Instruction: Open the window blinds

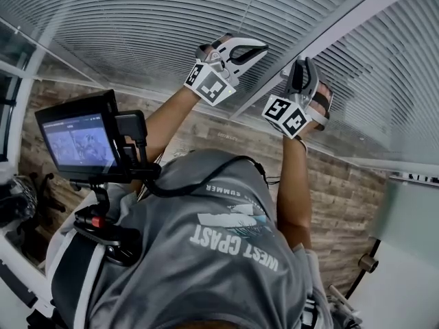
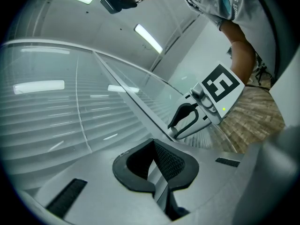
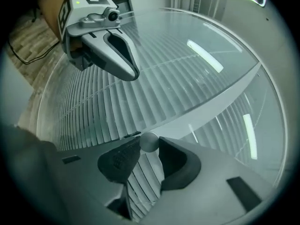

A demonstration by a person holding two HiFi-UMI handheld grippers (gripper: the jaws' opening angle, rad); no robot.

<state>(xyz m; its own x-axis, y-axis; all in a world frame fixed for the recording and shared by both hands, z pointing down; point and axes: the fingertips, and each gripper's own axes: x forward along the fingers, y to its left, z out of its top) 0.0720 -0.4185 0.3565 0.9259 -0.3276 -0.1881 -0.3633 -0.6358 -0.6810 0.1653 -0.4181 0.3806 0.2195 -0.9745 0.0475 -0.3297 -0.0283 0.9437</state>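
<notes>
**Window blinds (image 1: 123,19) with both grippers raised to them**

Head view: the blinds fill the top of the picture, crossed by a slanted frame bar (image 1: 336,26). The left gripper (image 1: 240,50) is held up left of the bar, the right gripper (image 1: 306,74) at it.

Left gripper view: its jaws are pressed together, empty, facing the slats.

Right gripper view: its jaws pinch a small round knob (image 3: 150,141) at the bar's edge.

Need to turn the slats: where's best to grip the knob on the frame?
Grip the knob across its round rim, coming straight on from the room side: it stands out from the frame, so both sides are free. The right gripper sits so, a pad on each side.
</notes>
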